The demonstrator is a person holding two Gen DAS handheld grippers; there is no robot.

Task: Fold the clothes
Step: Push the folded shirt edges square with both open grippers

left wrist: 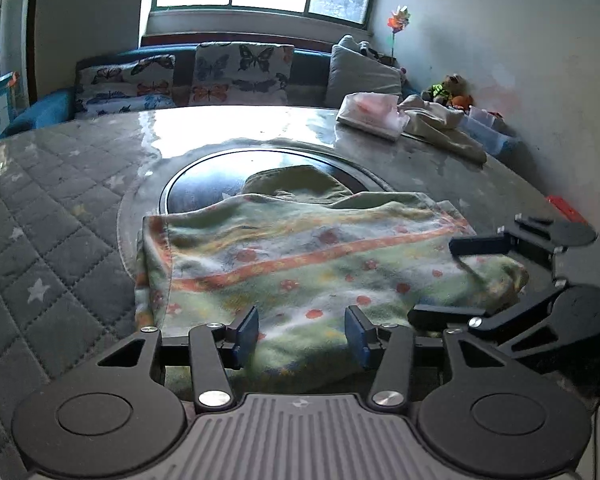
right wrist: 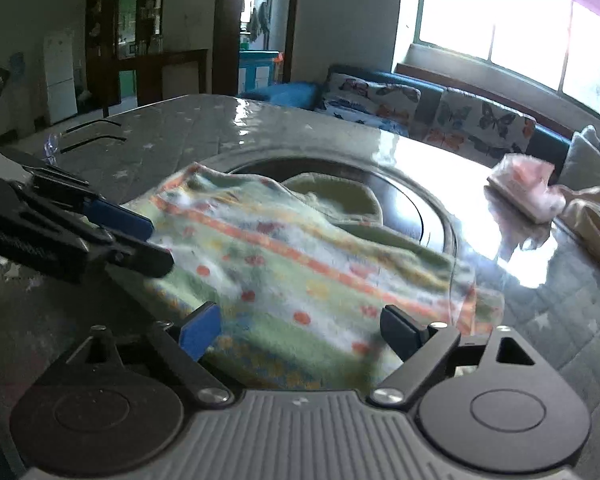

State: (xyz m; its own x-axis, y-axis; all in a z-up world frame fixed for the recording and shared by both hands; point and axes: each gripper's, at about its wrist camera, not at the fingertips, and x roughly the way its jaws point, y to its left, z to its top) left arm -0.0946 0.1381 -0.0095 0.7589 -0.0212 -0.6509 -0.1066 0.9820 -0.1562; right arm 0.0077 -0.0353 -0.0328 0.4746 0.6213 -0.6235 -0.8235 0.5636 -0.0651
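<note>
Two grippers hover, jaws released, over a floral cloth on a table.
Nearest, the left gripper point(left wrist: 302, 330) and right gripper point(right wrist: 300, 326) straddle the green floral cloth point(left wrist: 300, 256) without pinching it; farther right lies a pink folded stack point(left wrist: 370, 114).

a green flowered cloth point(left wrist: 300, 264) with orange stripes lies folded and rumpled, just ahead of both tongs, its near edge between their open jaws.

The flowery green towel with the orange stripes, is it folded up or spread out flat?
Folded. The flowery green towel with orange stripes lies doubled on the quilted grey table: stacked layers show along its left edge, and it bulges instead of lying flat.
</note>
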